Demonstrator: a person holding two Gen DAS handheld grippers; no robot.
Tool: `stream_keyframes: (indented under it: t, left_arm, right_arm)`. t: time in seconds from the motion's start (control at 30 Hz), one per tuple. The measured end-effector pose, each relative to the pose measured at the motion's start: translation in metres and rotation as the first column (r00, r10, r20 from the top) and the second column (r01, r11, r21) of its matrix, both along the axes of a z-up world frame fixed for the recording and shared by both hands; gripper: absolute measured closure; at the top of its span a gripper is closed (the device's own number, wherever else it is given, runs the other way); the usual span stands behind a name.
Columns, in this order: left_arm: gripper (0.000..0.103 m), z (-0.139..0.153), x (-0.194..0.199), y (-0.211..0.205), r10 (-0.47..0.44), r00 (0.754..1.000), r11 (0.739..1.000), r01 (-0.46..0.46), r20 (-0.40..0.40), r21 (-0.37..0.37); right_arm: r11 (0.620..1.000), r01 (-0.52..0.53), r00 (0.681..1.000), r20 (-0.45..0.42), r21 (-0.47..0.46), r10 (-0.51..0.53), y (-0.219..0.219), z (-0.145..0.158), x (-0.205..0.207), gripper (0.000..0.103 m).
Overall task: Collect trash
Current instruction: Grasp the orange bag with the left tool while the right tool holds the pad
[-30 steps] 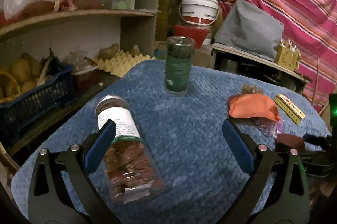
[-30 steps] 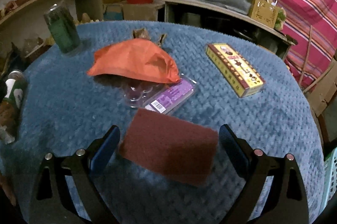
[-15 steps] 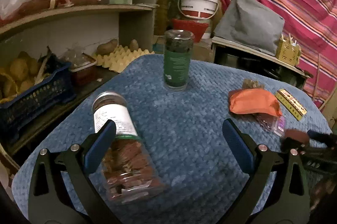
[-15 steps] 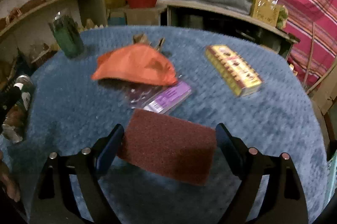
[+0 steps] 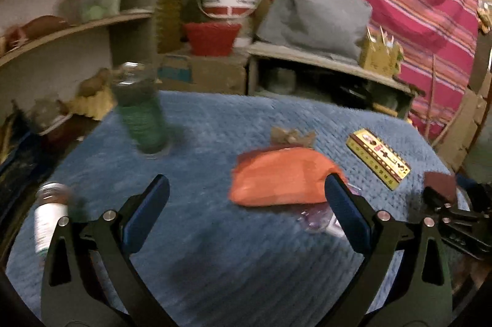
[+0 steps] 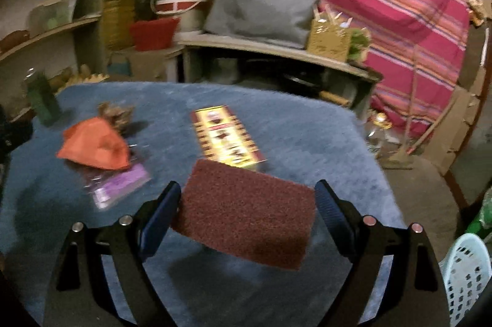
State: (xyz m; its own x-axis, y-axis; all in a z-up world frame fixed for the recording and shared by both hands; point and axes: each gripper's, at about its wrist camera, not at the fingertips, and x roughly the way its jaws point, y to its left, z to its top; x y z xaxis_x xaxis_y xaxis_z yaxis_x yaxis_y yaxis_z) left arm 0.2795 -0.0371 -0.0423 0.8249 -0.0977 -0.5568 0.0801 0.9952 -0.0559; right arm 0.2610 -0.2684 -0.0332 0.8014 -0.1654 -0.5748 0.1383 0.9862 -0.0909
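The right gripper holds a dark red scouring pad pinched between its fingers and lifted clear of the blue surface, its shadow lying on the cloth beneath; this looks like the first piece of trash picked up. At about 4 o'clock in the right wrist view a pale blue basket stands on the floor beside the surface, which I judge to be where the pad should go, though nothing is seen inside it. The left gripper hovers with its fingers spread wide and empty. Just beyond them, at about 1 o'clock, lies an orange bag resting partly on a clear purple package. Further out at 2 o'clock is a yellow box, and behind the bag a crumpled brown scrap. At 9 o'clock a jar lies on its side, and at 11 o'clock a green jar stands upright. So the collection seems barely begun: one item in hand, none visibly dropped, and several still lying out.
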Motion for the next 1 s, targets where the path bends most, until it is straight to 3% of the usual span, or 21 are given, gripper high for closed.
stream_keyframes:
  t: [0.27, 0.33, 0.4, 0.5, 0.67, 0.8, 1.0]
  left_arm:
    - [0.008, -0.035, 0.044, -0.034, -0.05, 0.992, 0.994, 0.06, -0.119, 0.086]
    - [0.017, -0.037, 0.046, -0.037, -0.066, 0.99, 0.992, 0.079, -0.125, 0.098]
    - [0.037, -0.04, 0.047, -0.041, -0.092, 0.986, 0.989, 0.106, -0.136, 0.099]
    - [0.058, -0.038, 0.044, -0.039, -0.117, 0.985, 0.989, 0.127, -0.125, 0.08]
    - [0.075, -0.03, 0.03, -0.026, -0.125, 0.987, 0.991, 0.129, -0.098, 0.032]
    - [0.092, -0.017, 0.006, -0.019, -0.111, 0.99, 0.992, 0.115, -0.082, 0.051]
    - [0.098, 0.008, -0.027, -0.006, -0.103, 0.993, 0.994, 0.105, -0.064, 0.028]
  right_arm:
    - [0.993, 0.022, 1.0, -0.015, 0.112, -0.02, -0.026, -0.01, 0.001, 0.016]
    - [0.993, 0.021, 1.0, -0.02, 0.119, -0.018, -0.025, -0.013, 0.001, 0.016]
    - [0.993, 0.018, 1.0, -0.026, 0.12, -0.015, -0.024, -0.016, 0.0, 0.016]
    - [0.994, 0.011, 1.0, -0.029, 0.112, -0.008, -0.021, -0.017, -0.001, 0.016]
    - [0.995, 0.003, 1.0, -0.03, 0.1, 0.0, -0.018, -0.018, -0.001, 0.016]
    - [0.995, -0.004, 1.0, -0.015, 0.098, 0.006, -0.018, -0.014, -0.004, 0.016]
    - [0.985, -0.001, 1.0, 0.007, 0.175, 0.0, -0.029, 0.0, -0.035, 0.016]
